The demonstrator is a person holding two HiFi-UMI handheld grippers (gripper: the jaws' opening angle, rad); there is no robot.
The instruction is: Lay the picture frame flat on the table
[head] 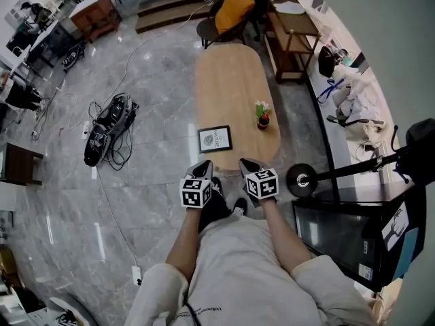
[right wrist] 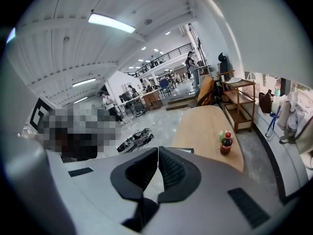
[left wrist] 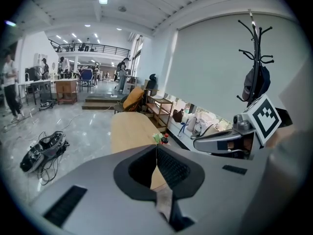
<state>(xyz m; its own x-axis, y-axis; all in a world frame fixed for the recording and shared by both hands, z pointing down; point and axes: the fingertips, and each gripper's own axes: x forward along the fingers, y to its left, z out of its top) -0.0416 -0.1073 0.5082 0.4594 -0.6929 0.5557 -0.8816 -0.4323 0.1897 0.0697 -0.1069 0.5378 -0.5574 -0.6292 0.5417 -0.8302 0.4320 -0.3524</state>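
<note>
A dark picture frame (head: pixel 215 139) with a white mat sits near the close end of the oval wooden table (head: pixel 228 80), its face toward me; flat or leaning, I cannot tell. In the right gripper view only its top edge (right wrist: pixel 182 149) shows above the jaws. My left gripper (head: pixel 202 167) and right gripper (head: pixel 249 165) hover side by side just short of the table's near end, a little apart from the frame. Both are shut with nothing held; their jaws meet in the left gripper view (left wrist: pixel 156 149) and in the right gripper view (right wrist: pixel 157 152).
A small red-capped bottle (head: pixel 262 116) with greenery stands on the table right of the frame. Black gear and cables (head: pixel 109 128) lie on the floor at left. A chair with an orange cushion (head: pixel 234 9) stands at the far end. A black stand base (head: pixel 300 179) and cabinet (head: pixel 340 229) are at my right.
</note>
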